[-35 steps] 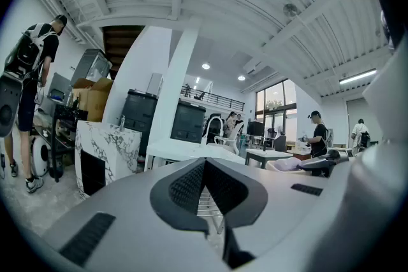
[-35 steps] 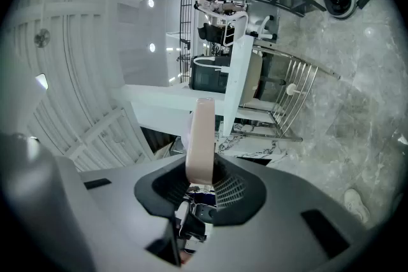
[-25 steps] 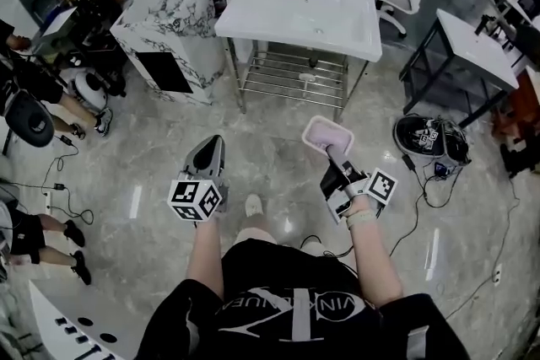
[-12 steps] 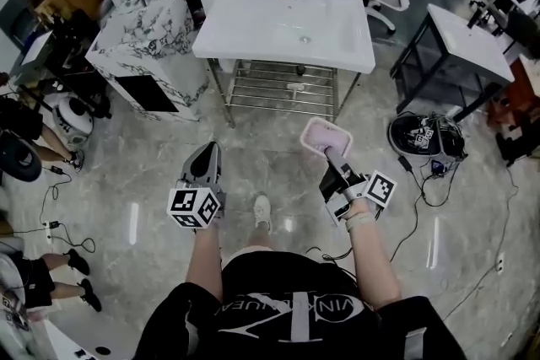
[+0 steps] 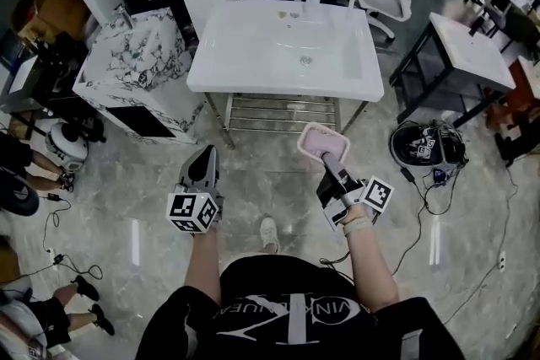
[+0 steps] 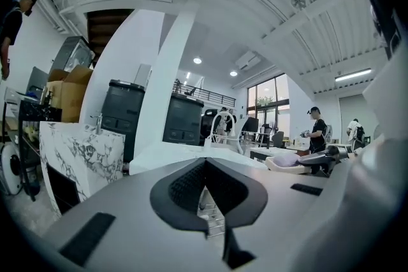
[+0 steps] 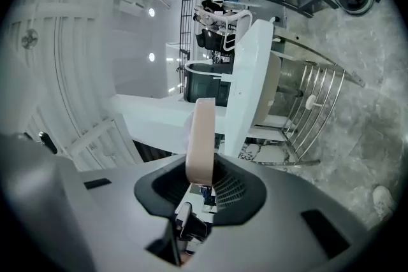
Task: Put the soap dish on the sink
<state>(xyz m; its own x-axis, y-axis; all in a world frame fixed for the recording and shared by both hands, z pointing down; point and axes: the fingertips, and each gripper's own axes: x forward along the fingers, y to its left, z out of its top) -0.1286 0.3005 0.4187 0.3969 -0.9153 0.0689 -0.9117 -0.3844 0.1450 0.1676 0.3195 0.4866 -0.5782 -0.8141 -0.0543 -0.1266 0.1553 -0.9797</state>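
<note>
Fingers (image 5: 332,169) with soap dish (image 5: 322,142) nearer sink (image 5: 253,55)

Black shirt (image 5: 291,312): white print across it, starts roughly "VINK", rest unreadable. Cubes on left claw (image 5: 205,160) and right claw (image 5: 331,161): square black-white code markers, no letters.

the person wears a black short-sleeved t-shirt (image 5: 287,308) with pale lettering on the chest and a light shoe (image 5: 270,233). the left gripper (image 5: 207,153) and right gripper (image 5: 331,161) are grey with black ribbed pads (image 6: 182,185); each bears a white cube (image 5: 194,212) printed with black square markers. a pale strap (image 5: 358,220) circles the right wrist.
</note>
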